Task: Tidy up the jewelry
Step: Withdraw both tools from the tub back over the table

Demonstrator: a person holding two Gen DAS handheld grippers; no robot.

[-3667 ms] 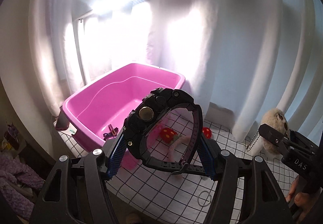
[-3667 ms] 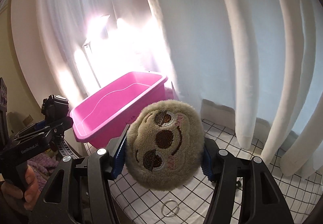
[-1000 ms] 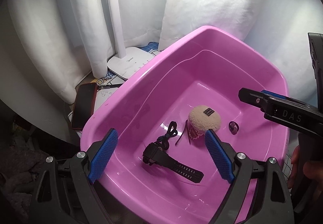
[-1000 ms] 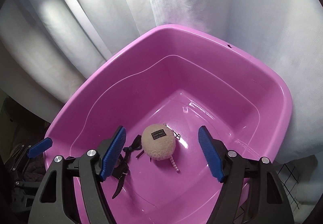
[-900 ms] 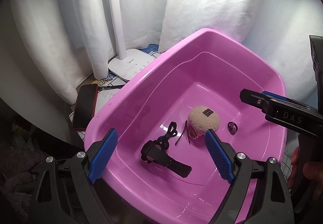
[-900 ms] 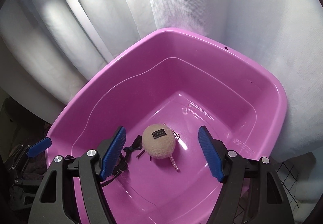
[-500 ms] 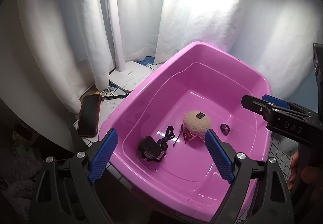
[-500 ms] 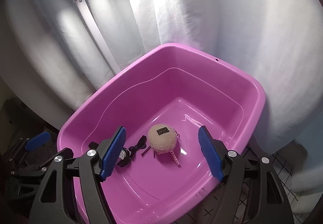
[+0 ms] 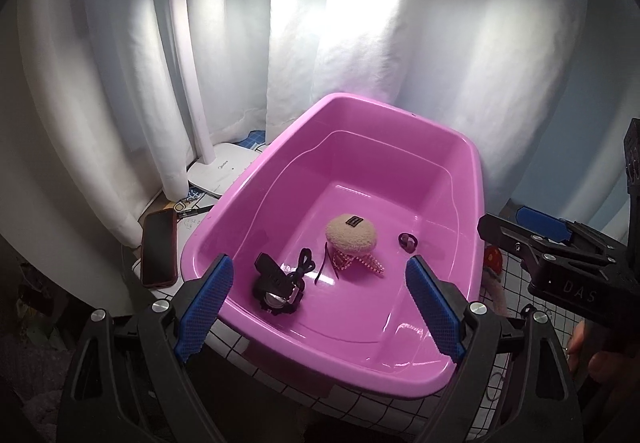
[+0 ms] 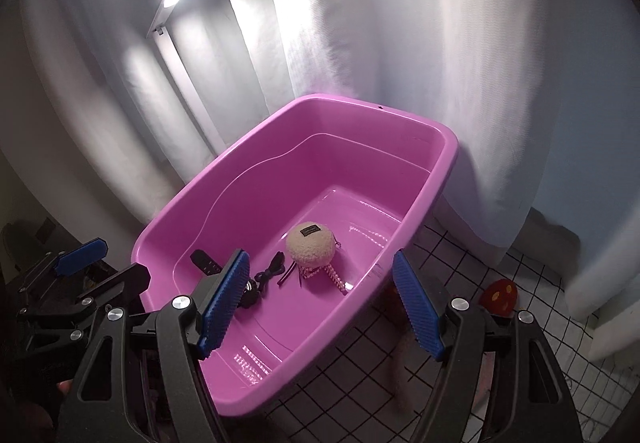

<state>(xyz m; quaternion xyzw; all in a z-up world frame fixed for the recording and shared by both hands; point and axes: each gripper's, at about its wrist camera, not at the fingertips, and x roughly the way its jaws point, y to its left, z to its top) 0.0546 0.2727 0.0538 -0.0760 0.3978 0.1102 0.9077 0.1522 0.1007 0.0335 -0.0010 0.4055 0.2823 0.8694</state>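
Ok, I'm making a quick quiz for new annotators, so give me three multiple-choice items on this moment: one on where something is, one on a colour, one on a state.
1. Where does the black watch lie?
A. on the grid cloth
B. inside the tub
C. in the left gripper

2. What colour is the tub?
A. pink
B. white
C. green

3. How do the two grippers stand?
A. both shut on items
B. left shut, right open
C. both open and empty

Answers:
1 B: the watch rests on the tub floor beside the plush charm.
2 A: its walls and rim are pink.
3 C: the left gripper and right gripper have their blue pads spread with nothing between.
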